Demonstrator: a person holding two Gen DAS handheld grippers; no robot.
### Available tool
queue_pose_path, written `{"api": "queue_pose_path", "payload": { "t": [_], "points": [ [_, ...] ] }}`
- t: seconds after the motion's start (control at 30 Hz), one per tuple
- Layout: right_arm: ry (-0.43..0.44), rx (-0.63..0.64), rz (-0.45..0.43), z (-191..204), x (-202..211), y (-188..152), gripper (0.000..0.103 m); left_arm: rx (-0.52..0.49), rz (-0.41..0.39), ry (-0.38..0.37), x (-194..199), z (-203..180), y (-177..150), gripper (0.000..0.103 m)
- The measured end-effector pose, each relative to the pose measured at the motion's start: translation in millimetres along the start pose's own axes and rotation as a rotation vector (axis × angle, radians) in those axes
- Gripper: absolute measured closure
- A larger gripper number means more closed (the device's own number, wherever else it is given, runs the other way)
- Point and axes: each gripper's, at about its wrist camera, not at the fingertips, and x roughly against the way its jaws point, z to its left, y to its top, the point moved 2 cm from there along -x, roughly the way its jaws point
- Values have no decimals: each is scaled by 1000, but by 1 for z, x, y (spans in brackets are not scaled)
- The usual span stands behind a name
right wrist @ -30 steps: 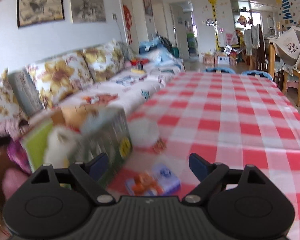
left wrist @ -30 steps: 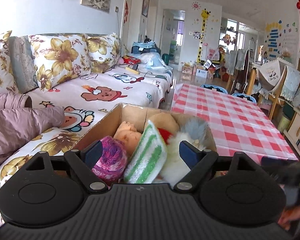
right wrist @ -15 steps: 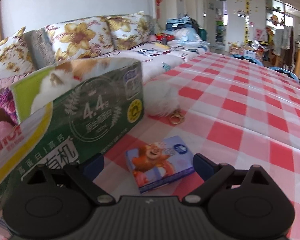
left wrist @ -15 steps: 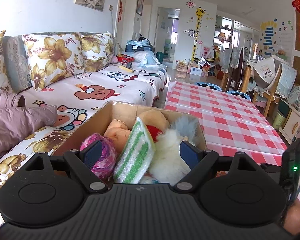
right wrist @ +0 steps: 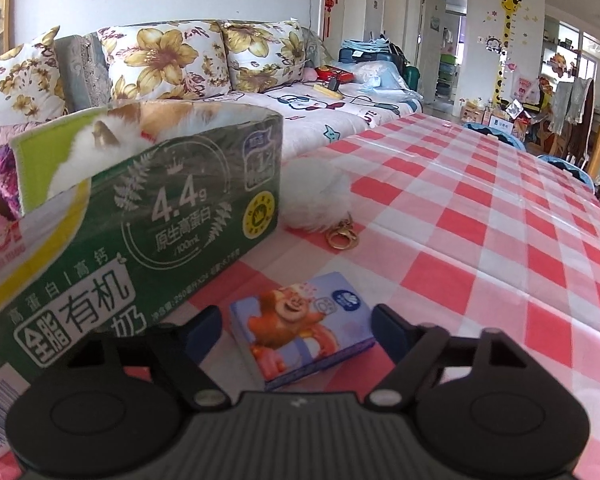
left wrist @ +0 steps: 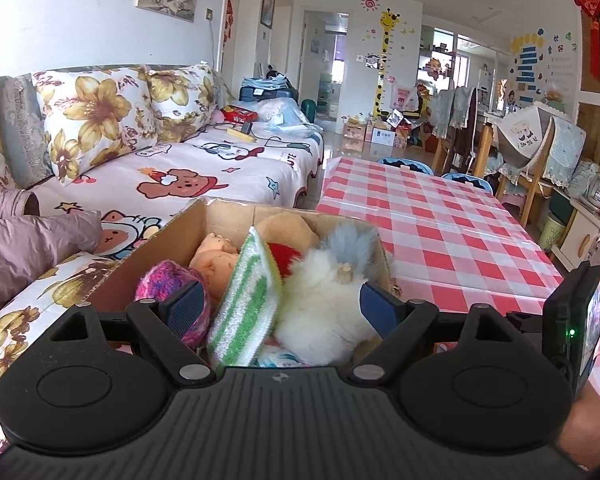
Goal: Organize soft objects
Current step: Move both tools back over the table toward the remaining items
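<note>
A cardboard box [left wrist: 172, 248] holds several soft things: a pink-purple yarn ball [left wrist: 160, 284], a green-striped cloth [left wrist: 248, 304], a white fluffy toy [left wrist: 320, 312] and a peach plush [left wrist: 212, 256]. My left gripper [left wrist: 280, 308] is open above the box's near end. In the right wrist view the box's green printed side [right wrist: 172, 216] stands at left. My right gripper [right wrist: 298, 326] is open, its fingers either side of a blue tissue pack [right wrist: 300, 328] lying on the checked tablecloth [right wrist: 480, 220]. A white pompom keychain [right wrist: 316, 196] lies beside the box.
A sofa [left wrist: 160, 176] with floral cushions and a pink jacket [left wrist: 28, 248] runs along the left of the table. Chairs and stools [left wrist: 464, 168] stand at the table's far end. The other gripper's body [left wrist: 576, 320] shows at the right edge of the left wrist view.
My right gripper has dropped and moved forward until its fingers flank the tissue pack. My left gripper has risen slightly over the box.
</note>
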Motion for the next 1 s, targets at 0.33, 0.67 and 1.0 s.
{"api": "queue_pose_path", "payload": {
  "t": [0.33, 0.67, 1.0],
  "points": [
    [-60, -70, 63, -30, 7, -20, 43, -37, -8, -19, 9, -11, -5, 0],
    [-18, -238, -15, -39, 16, -13, 28, -50, -13, -43, 16, -19, -8, 0],
    [-93, -265, 20, -32, -8, -6, 50, -73, -28, -65, 19, -26, -9, 0]
  ]
}}
